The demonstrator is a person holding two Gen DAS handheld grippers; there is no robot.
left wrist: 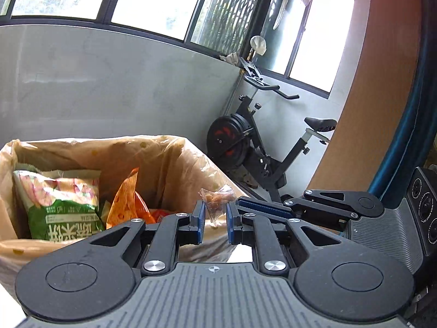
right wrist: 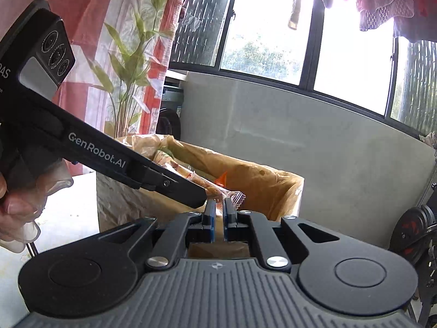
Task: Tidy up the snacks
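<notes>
Two tools pinch one crinkly clear snack packet (left wrist: 217,201) (serrated ends) above the plastic-lined box (left wrist: 174,164).

Your right gripper (right wrist: 217,210) and left gripper (right wrist: 203,195) both pinch one clear snack packet (right wrist: 233,197) above the plastic-lined box (right wrist: 254,180).

The box (left wrist: 174,164) is brown with a clear liner; one snack bag (left wrist: 58,205) is green and pink, another (left wrist: 125,199) orange; gripper pads (left wrist: 201,216) are blue.

Snack packet's (left wrist: 218,201) contents indistinct; bag (left wrist: 169,164) edge-cropped
</notes>
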